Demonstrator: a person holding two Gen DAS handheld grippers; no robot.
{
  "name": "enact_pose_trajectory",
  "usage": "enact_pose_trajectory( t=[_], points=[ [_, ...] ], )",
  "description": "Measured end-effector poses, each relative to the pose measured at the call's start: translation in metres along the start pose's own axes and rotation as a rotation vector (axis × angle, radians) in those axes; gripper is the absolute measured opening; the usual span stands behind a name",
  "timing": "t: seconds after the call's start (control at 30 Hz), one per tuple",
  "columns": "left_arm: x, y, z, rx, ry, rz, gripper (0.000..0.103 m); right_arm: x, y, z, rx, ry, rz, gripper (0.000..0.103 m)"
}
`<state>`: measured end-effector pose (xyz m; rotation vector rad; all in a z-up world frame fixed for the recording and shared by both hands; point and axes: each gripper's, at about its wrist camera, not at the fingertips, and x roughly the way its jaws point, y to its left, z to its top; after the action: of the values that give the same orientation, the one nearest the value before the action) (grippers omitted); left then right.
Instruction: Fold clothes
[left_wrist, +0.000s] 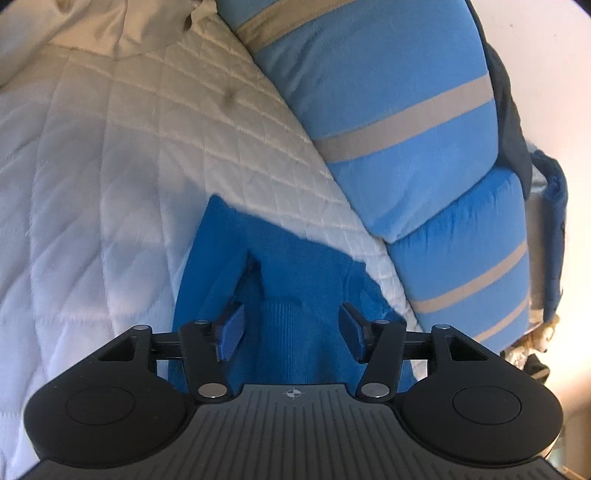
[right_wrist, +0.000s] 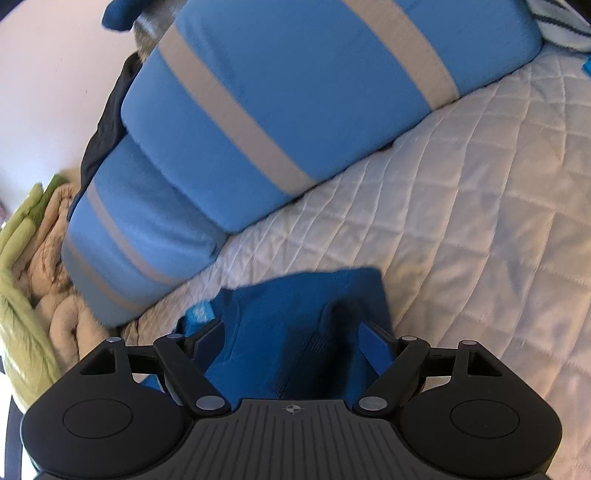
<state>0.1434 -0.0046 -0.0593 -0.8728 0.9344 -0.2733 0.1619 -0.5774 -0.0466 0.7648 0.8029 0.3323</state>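
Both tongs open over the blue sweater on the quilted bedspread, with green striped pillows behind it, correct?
Not quite: the pillows are blue with grey stripes, as the right wrist view shows. Both tongs, left and right, are open over the blue sweater on the quilted bedspread.

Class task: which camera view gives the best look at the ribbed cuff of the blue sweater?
The left wrist view. There the ribbed cuff is sharp and well lit, lying between the open fingers of the left gripper. In the right wrist view a ribbed part is dark and blurred, within the open right gripper.
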Motion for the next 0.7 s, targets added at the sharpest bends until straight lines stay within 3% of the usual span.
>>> enact_pose_trajectory(
  t=[0.33, 0.4, 0.53, 0.63, 0.7],
  points=[
    [0.007, -0.004, -0.010, 0.023, 0.062, 0.044, 0.052, 0.017, 0.011, -0.022, 0.024, 0.117, 0.034, 0.080],
    [0.009, -0.006, -0.012, 0.028, 0.072, 0.054, 0.044, 0.023, 0.011, -0.024, 0.032, 0.123, 0.005, 0.079],
    [0.011, -0.009, -0.013, 0.040, 0.084, 0.057, 0.013, 0.037, 0.007, -0.025, 0.063, 0.137, -0.029, 0.075],
    [0.008, -0.011, -0.010, 0.050, 0.078, 0.027, 0.007, 0.042, 0.004, -0.023, 0.084, 0.147, -0.044, 0.049],
    [0.005, -0.013, -0.006, 0.049, 0.062, 0.004, 0.006, 0.039, 0.002, -0.019, 0.095, 0.136, -0.042, 0.020]
  ],
)
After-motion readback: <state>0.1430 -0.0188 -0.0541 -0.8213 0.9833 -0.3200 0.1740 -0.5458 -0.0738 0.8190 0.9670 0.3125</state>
